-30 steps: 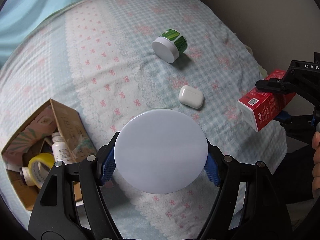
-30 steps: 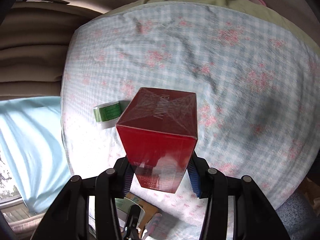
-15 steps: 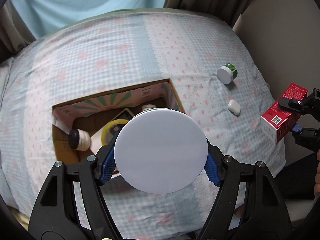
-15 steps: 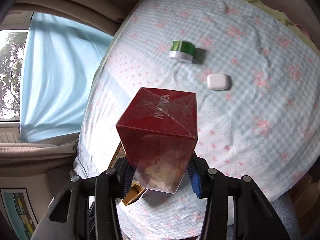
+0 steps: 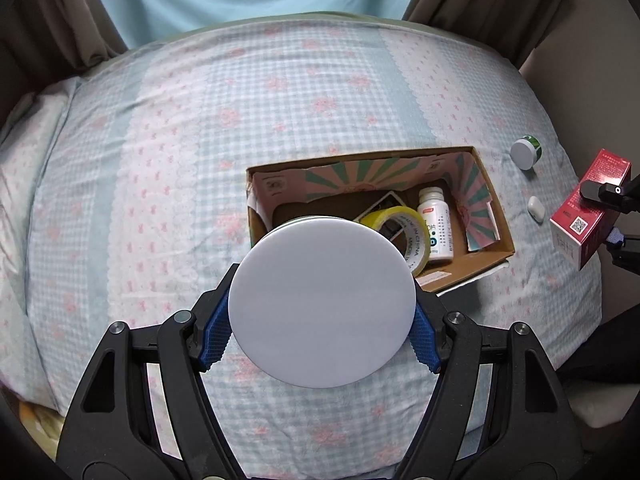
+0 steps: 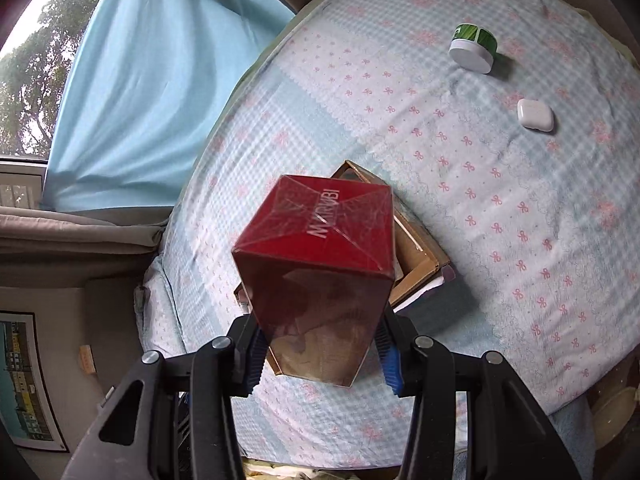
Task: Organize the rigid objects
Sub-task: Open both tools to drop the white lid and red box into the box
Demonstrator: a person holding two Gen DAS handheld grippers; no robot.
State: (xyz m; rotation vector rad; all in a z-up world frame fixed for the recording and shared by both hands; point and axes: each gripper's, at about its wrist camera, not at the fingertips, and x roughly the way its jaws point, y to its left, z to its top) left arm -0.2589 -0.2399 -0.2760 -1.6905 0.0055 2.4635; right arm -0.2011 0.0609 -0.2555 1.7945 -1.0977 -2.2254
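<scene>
— Over the bed (image 5: pixel 200 128), on that blue checked cover with the pink bows, what is each hand carrying?

— Left gripper (image 5: pixel 322 338) has its jaws clamped on a round white lid (image 5: pixel 321 302), flat face toward its camera. It hangs just above the near edge of the cardboard box (image 5: pixel 472 258), which lies open on the cover.

— And the other one?

— Right gripper (image 6: pixel 322 354) has its jaws clamped on a red carton (image 6: pixel 320 276), wrapped in clear film with white lettering on the end face. From the left camera you can see the same red carton (image 5: pixel 582 216) out at the right edge of the bed, held in the air, well apart from the box.

— What is in the box already?

— A roll of yellow tape (image 5: pixel 400 236), a white bottle (image 5: pixel 434 222) lying beside it and touching it, and a dark card partly hidden behind the tape (I cannot make out what it is). The lid hides the near left part of the inside.

— Anything loose on the cover?

— Two things, both beyond the box's right end. A small green jar (image 6: pixel 474 50) with a white cap lies on its side, and a white earbud case (image 6: pixel 536 115) sits near it, apart from it. Neither touches the box.
</scene>
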